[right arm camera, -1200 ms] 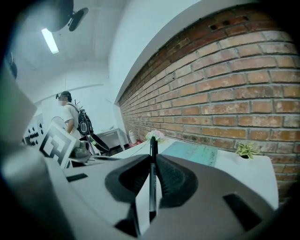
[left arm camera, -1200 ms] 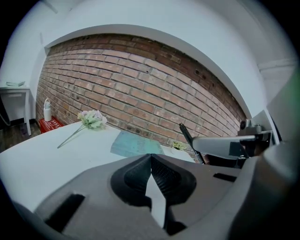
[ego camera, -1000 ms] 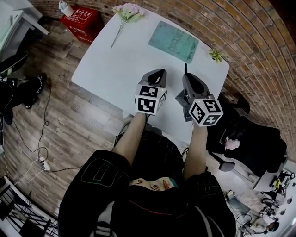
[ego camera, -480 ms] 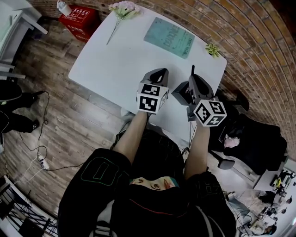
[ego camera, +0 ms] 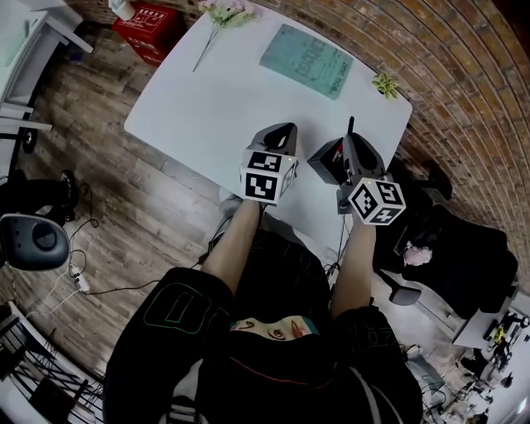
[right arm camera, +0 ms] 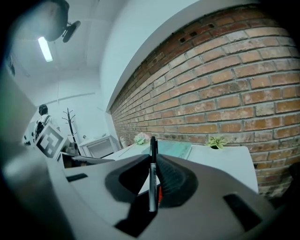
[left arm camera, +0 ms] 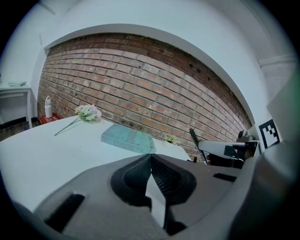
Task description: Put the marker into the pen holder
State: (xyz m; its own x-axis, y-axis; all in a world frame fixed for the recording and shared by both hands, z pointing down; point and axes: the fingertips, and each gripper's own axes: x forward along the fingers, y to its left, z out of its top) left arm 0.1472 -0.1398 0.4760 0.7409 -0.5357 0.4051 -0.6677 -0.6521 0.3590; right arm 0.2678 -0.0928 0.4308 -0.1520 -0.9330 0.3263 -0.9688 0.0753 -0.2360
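My right gripper point(ego camera: 352, 142) point(right arm camera: 153, 157) is shut on a black marker point(ego camera: 350, 126) point(right arm camera: 152, 173), which stands upright between the jaws with its tip poking above them. It hovers over the near right part of the white table point(ego camera: 207, 108). The marker point(left arm camera: 194, 138) also shows at the right in the left gripper view. A dark boxy shape point(ego camera: 325, 161) sits just left of the right gripper; I cannot tell whether it is the pen holder. My left gripper point(ego camera: 284, 131) point(left arm camera: 150, 157) is beside it, jaws shut together with nothing between them.
A teal book point(ego camera: 305, 60) point(left arm camera: 127, 138) lies at the table's far side, with a flower sprig point(ego camera: 222, 15) at the far left and a small green plant point(ego camera: 386, 84) point(right arm camera: 215, 141) by the brick wall. A red box point(ego camera: 157, 21) stands on the floor.
The right gripper has carried the marker a little to the right and farther over the table. The left gripper has barely moved.
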